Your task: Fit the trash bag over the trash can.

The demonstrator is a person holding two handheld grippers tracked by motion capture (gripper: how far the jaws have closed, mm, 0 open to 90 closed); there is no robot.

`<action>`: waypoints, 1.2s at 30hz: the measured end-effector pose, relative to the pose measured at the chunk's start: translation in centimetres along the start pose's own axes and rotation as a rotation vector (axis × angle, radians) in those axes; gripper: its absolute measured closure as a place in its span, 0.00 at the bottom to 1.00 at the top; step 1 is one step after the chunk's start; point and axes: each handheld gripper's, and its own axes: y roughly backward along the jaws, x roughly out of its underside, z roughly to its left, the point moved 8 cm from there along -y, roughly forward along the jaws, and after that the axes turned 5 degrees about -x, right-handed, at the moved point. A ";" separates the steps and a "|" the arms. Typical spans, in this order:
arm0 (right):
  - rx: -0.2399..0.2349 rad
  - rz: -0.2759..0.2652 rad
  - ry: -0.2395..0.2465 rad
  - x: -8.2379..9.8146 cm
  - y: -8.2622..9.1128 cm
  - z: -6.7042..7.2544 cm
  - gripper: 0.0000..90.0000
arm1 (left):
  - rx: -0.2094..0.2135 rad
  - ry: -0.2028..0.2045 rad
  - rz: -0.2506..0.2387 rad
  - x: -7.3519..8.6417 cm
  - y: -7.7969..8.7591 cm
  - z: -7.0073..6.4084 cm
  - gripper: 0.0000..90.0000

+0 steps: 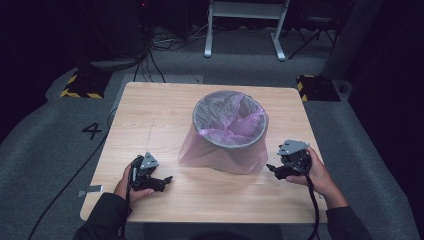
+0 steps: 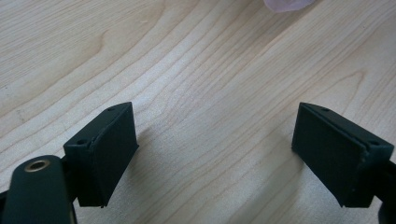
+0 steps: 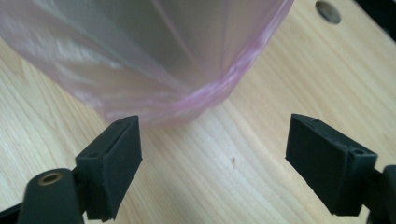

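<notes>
- While both grippers sit low on the table [image 1: 150, 110], nothing is held: left gripper [image 1: 161, 182] jaws spread wide over bare wood, right gripper [image 1: 274, 170] jaws also wide apart with only tabletop between them.
- Bin [image 1: 229, 131] with pink bag [image 1: 220, 155] stands between the two grippers, just ahead of the right one, farther from the left; bag hem [image 3: 205, 93] lies right past the right jaw tips, not touching.
- Risk, as I judge it: the thin bag could slip or tear if pinched shallow at the hem; a one-sided pull could tip or slide the light bin; a low jaw could scrape the wood.
- Left hand [image 1: 131, 186] rests near the table edge, gripper aimed toward the bin base.
- Right hand [image 1: 315, 172] is angled inward, gripper pointing at the bag's lower side.
</notes>
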 end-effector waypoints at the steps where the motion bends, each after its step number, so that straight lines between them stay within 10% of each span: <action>1: 0.002 0.008 -0.004 0.3 -0.2 0.0 0.20 | 0.000 0.000 0.000 0.0 0.0 0.0 0.15; 16: -0.031 0.055 -0.090 5.8 -2.7 0.6 0.19 | 0.000 -0.001 0.002 0.0 0.0 0.0 0.15; 24: -0.085 -0.116 -0.320 8.1 -2.6 0.3 0.17 | 0.000 -0.002 0.001 0.0 -0.1 0.0 0.15; 36: -0.048 -0.126 -0.359 8.6 -2.4 0.1 0.13 | 0.004 -0.007 0.000 -0.1 -0.1 0.0 0.15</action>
